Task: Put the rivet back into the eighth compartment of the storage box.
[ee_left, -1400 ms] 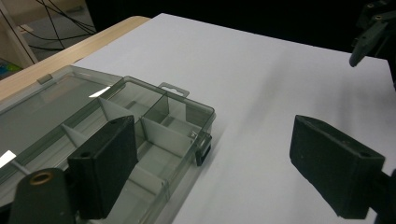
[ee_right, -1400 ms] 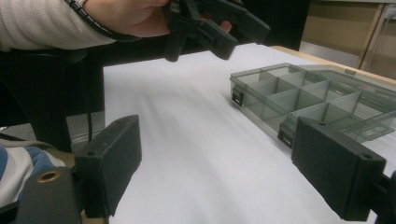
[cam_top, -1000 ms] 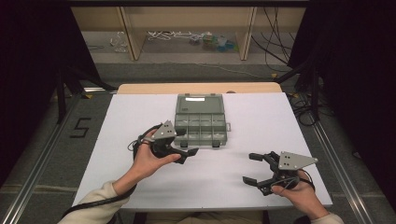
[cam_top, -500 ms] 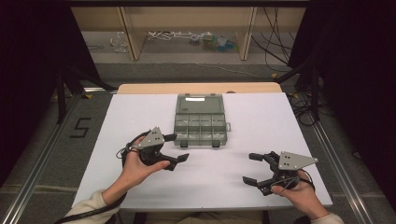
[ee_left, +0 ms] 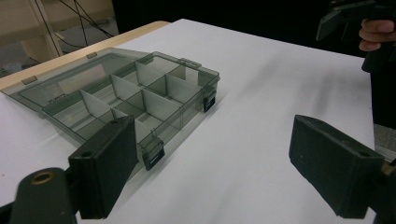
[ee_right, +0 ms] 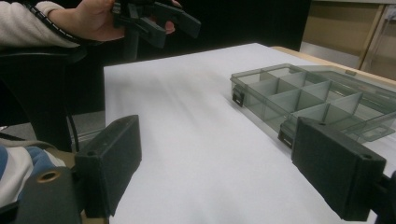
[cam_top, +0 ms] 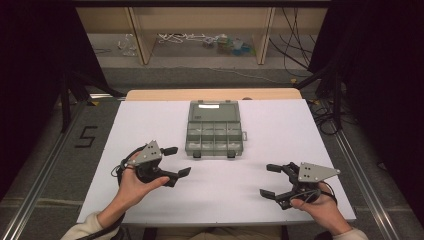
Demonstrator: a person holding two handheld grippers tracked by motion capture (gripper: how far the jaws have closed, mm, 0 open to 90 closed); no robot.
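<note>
Organizer box [cam_top: 214, 128] lies beyond both grippers' spread, empty fingers [cam_top: 182, 172], untouched.

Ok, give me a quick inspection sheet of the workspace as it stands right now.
Surface: white table, wooden strip along the far edge.
Job's things: grey organiser box, lid open, compartments look empty.
Clutter: nothing seen on the table.
Grippers: left claw open, holding nothing, off the box's near left corner; right claw open, holding nothing, near right.
Cables: one trails from the left claw by the wrist.
Surroundings: shelf unit beyond with loose cables; dark curtains at both sides.
</note>
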